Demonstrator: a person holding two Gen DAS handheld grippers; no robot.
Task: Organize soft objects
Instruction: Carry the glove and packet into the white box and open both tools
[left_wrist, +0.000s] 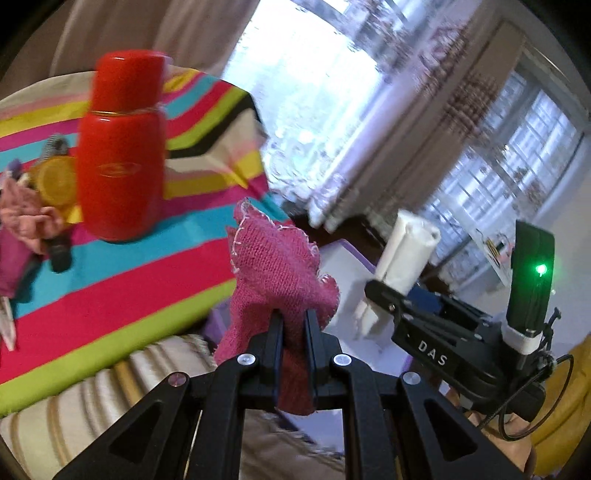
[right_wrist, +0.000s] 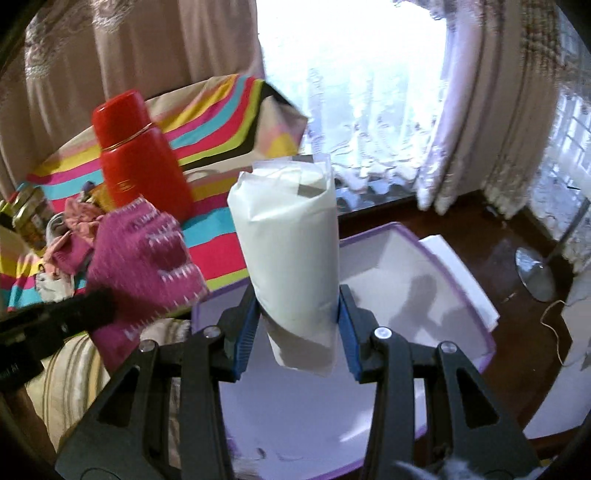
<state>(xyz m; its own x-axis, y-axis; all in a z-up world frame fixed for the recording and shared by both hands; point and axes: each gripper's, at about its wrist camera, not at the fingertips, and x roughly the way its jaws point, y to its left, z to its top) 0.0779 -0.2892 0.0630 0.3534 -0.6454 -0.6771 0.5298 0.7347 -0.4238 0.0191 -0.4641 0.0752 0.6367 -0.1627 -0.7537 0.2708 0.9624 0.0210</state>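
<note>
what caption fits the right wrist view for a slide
Right tool holds a white roll above a purple-rimmed bin; left tool grips a pink knit cloth.

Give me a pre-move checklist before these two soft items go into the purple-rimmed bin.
1. Left hand-held gripper closed on the pink knit cloth: ok, cloth pinched between the fingers.
2. Right hand-held gripper holding the white roll: ok, pads press both sides, roll stands nearly upright.
3. Purple-rimmed bin free to receive: ok, the visible white floor is bare.
4. Bin below the right gripper: ok, it lies directly beneath the roll.
5. Red flask clear of the path: ok, it stands back on the striped cloth, apart from both grippers.
6. Cloth hanging free of snags: cannot tell, its lower end is hidden behind the fingers.
</note>
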